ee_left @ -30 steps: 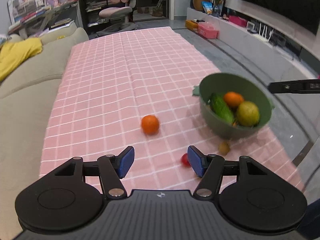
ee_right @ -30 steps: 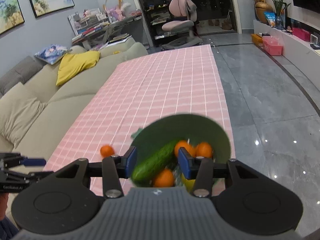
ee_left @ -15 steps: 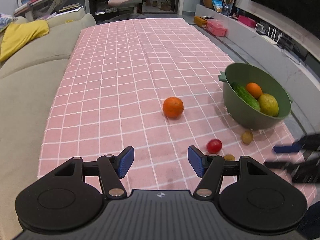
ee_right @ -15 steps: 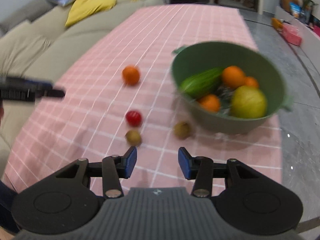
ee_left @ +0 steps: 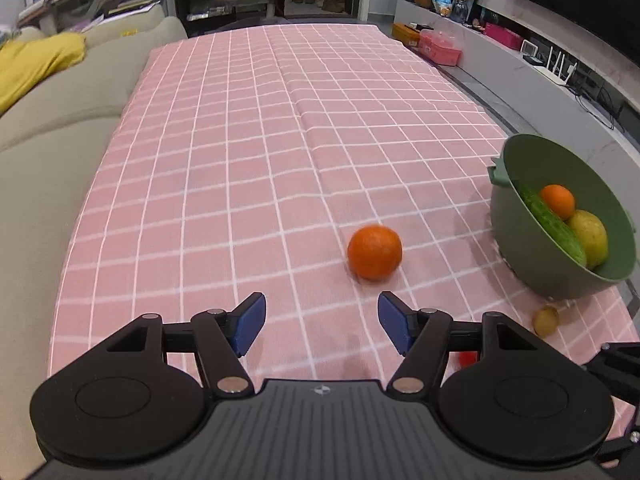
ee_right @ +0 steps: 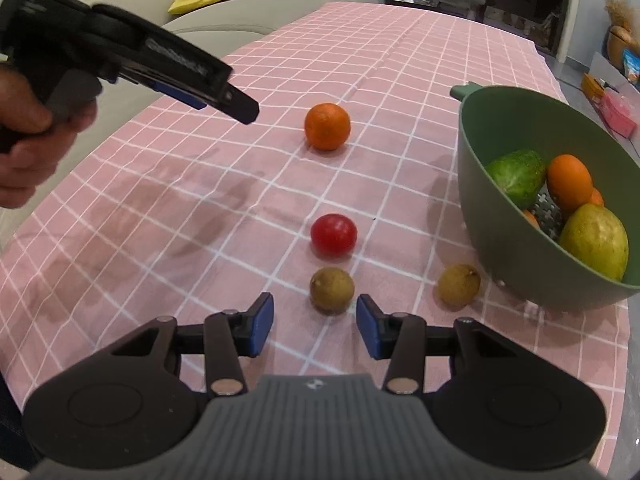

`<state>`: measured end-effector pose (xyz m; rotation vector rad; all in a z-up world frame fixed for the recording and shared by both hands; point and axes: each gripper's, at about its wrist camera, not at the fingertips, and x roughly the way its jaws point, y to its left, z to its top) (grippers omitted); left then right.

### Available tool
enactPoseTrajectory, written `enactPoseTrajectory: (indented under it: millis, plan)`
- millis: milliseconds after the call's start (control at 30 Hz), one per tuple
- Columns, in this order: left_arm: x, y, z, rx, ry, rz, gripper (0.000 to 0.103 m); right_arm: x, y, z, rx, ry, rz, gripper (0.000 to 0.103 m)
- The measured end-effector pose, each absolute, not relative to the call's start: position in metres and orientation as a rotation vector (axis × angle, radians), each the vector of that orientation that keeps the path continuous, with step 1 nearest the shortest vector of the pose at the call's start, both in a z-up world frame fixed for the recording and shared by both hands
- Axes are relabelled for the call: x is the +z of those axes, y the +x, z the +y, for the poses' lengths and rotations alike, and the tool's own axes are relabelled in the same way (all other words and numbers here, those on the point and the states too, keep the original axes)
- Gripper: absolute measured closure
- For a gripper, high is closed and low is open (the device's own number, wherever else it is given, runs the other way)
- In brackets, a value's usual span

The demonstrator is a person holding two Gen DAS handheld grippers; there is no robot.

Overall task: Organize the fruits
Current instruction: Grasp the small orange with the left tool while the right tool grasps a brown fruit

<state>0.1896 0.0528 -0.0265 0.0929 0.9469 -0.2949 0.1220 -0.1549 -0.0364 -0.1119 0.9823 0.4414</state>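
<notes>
An orange point(ee_left: 374, 253) point(ee_right: 327, 126) lies loose on the pink checked cloth, just ahead and right of my left gripper point(ee_left: 321, 326), whose jaws are opening with nothing between them. My right gripper point(ee_right: 315, 327) stands open right behind a small brown fruit point(ee_right: 332, 290), which lies just ahead of the gap. Beyond that fruit sits a red tomato point(ee_right: 333, 235). A second brown fruit point(ee_right: 459, 284) point(ee_left: 545, 321) rests by the green bowl point(ee_right: 500, 248) point(ee_left: 520, 256), which holds a cucumber point(ee_right: 516, 178), oranges and a yellow-green fruit point(ee_right: 596, 240).
The left gripper's body point(ee_right: 132, 56), held by a hand point(ee_right: 24, 128), crosses the upper left of the right wrist view. A beige sofa point(ee_left: 52, 128) with a yellow cushion runs along the table's left side. Grey floor and a low cabinet lie to the right.
Both grippers have come down and closer to the cloth. The right gripper swung away from over the bowl to the loose fruits. The orange now lies nearer the left gripper.
</notes>
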Motion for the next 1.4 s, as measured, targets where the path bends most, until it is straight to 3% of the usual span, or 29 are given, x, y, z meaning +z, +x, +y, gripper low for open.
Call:
enactPoseTrajectory:
  millis: [433,567,733,833,933,1400]
  plan:
    - [-0.042,0.231,0.043,-0.346,-0.049,0.963,0.027,-0.043,0.139,-0.152,0.416,-0.094,1.016,0.060]
    - [-0.046,0.234,0.027,-0.397,-0.015,0.946,0.026,-0.044,0.139,-0.153,0.419,-0.086,1.022,0.065]
    - [-0.062,0.239,0.019,-0.400,0.001,0.968,0.027,-0.043,0.139,-0.154,0.424,-0.084,1.027,0.078]
    - [-0.067,0.240,0.022,-0.392,0.002,0.972,0.033,-0.042,0.140,-0.154,0.423,-0.079,1.035,0.080]
    - [-0.072,0.244,0.025,-0.367,0.005,1.010,0.053,-0.042,0.142,-0.155,0.422,-0.066,1.048,0.080]
    - [-0.055,0.241,0.032,-0.366,-0.037,0.975,0.056,-0.032,0.145,-0.160,0.411,-0.044,1.068,0.080]
